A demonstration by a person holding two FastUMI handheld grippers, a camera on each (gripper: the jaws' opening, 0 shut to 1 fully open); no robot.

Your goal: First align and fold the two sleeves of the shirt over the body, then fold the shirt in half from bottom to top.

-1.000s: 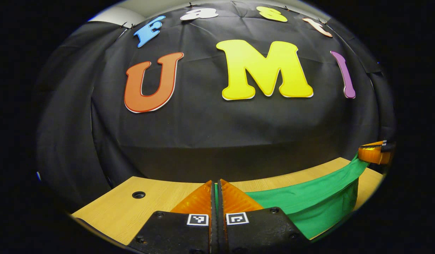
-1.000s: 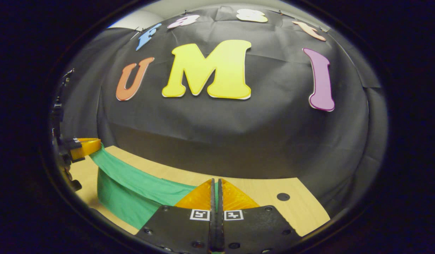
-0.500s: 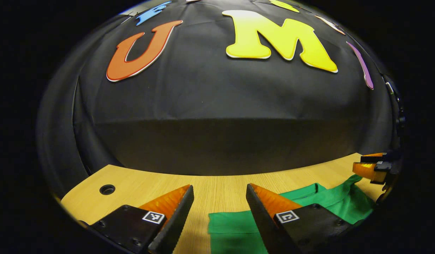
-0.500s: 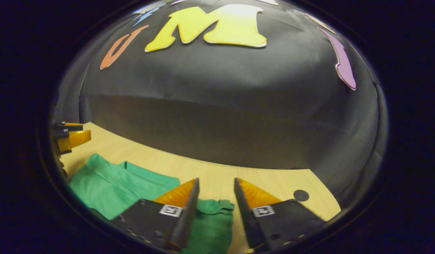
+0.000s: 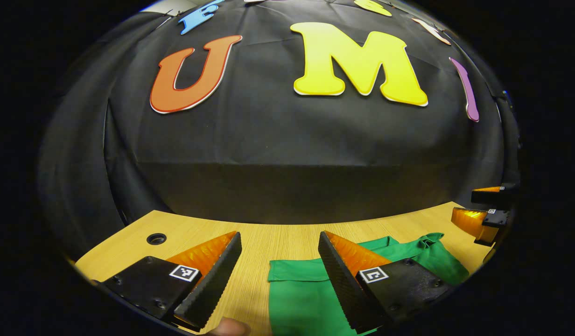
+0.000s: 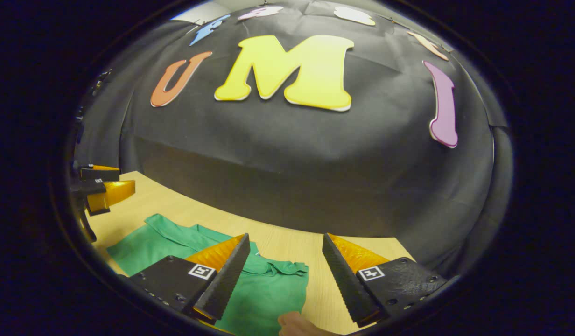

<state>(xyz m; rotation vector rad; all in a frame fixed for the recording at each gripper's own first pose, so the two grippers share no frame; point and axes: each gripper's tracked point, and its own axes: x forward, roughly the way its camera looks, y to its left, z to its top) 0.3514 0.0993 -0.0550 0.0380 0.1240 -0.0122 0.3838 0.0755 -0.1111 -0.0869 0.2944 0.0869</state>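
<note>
A green shirt (image 5: pixel 311 289) lies folded flat on the wooden table (image 5: pixel 278 233), its top edge toward the back wall. My left gripper (image 5: pixel 280 240) hovers open over the shirt's left corner, nothing between its fingers. In the right gripper view the shirt (image 6: pixel 269 289) has its collar end near the middle, and my right gripper (image 6: pixel 287 242) stands open above its right edge. The right gripper (image 5: pixel 483 210) also appears at the far right of the left gripper view, and the left gripper (image 6: pixel 103 186) at the far left of the right gripper view.
A round cable hole (image 5: pixel 156 239) sits in the table at the back left, another hole lies behind my right finger. The black cloth wall (image 5: pixel 287 154) rises close behind the table's far edge. A fingertip (image 6: pixel 292 322) peeks in at the bottom.
One second ago both grippers were shut on the shirt's hem, holding it stretched in the air. They let go and opened; the shirt now lies folded on the table and both grippers have lifted slightly.
</note>
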